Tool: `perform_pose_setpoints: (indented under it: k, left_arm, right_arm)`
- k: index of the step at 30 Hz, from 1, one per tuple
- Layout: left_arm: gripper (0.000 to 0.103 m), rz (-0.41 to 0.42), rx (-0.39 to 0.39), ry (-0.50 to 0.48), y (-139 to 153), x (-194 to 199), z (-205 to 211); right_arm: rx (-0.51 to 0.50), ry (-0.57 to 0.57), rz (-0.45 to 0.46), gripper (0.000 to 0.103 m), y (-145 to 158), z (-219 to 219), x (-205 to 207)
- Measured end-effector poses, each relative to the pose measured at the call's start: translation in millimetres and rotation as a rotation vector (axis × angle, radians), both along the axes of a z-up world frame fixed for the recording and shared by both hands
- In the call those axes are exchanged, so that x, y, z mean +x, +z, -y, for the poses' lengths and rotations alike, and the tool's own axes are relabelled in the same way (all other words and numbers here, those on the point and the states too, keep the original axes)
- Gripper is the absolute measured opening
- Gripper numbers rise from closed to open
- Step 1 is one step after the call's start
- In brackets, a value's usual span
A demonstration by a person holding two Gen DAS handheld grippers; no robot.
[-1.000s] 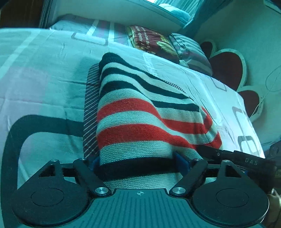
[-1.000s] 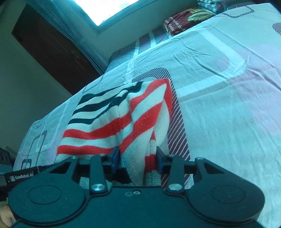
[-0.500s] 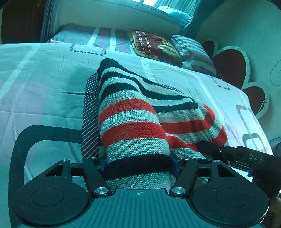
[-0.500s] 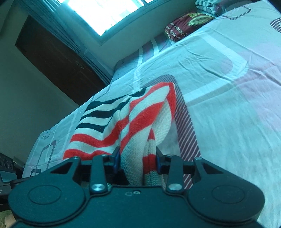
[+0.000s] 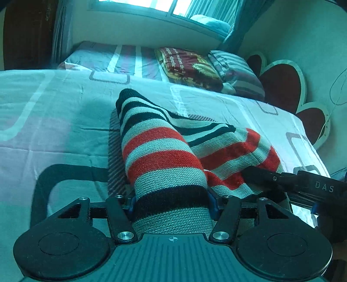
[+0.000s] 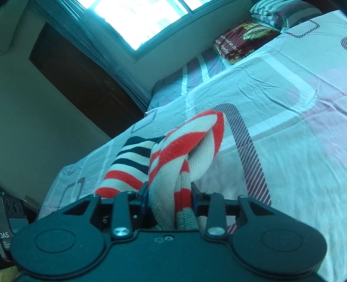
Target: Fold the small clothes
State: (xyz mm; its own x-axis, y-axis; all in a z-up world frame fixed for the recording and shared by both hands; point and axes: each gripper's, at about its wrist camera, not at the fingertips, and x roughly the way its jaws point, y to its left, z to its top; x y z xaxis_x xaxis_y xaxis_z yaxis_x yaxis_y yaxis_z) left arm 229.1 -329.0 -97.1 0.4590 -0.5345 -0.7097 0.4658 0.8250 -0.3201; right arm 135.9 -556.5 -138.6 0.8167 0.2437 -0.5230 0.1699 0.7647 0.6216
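Gripping one striped knit garment [image 5: 164, 156] with both tools, you are holding it partly raised off the bed [image 5: 43, 112]. Your left hand-held gripper [image 5: 171, 204] is clamping a broad roll of the knit at its black stripe, and its jaws have just been closing on that fabric. Your right hand-held gripper [image 6: 170, 196] is pinching a narrower bunched fold, red and cream, with its jaws having just been closing too and cloth filling the gap. The garment's far end is resting on the sheet around the middle of the bed, over a hatched patch of the print. Toward the head edge of the bed, two cushions are lying side by side: one dark red cushion [image 5: 188, 67] and one striped pillow [image 5: 236, 73]. One window [image 6: 138, 19] is glowing behind them.
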Motion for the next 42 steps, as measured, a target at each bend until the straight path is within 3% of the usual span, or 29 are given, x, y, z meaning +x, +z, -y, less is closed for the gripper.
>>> perform_pose_setpoints:
  k: [8,19,27,36,39,42]
  left_arm:
    - [0.059,0.043,0.007,0.068,26,-1,-58]
    - [0.059,0.073,0.020,0.160,29,16,-198]
    - [0.059,0.079,0.046,0.206,8,61,-300]
    - [0.059,0.070,0.100,0.225,-38,103,-363]
    - [0.075,0.070,0.091,0.227,-52,109,-373]
    - [0.079,0.118,0.128,0.208,-50,102,-370]
  right_arm:
    - [0.012,0.064,0.051,0.035,22,-49,16]
    - [0.027,0.133,0.075,0.035,28,-173,56]
    - [0.033,0.149,0.070,0.035,11,-272,98]
    - [0.018,0.147,0.024,0.035,-26,-335,137]
    - [-0.009,0.083,-0.031,0.041,-45,-337,135]
    - [-0.067,0.096,-0.028,0.043,-42,-339,130]
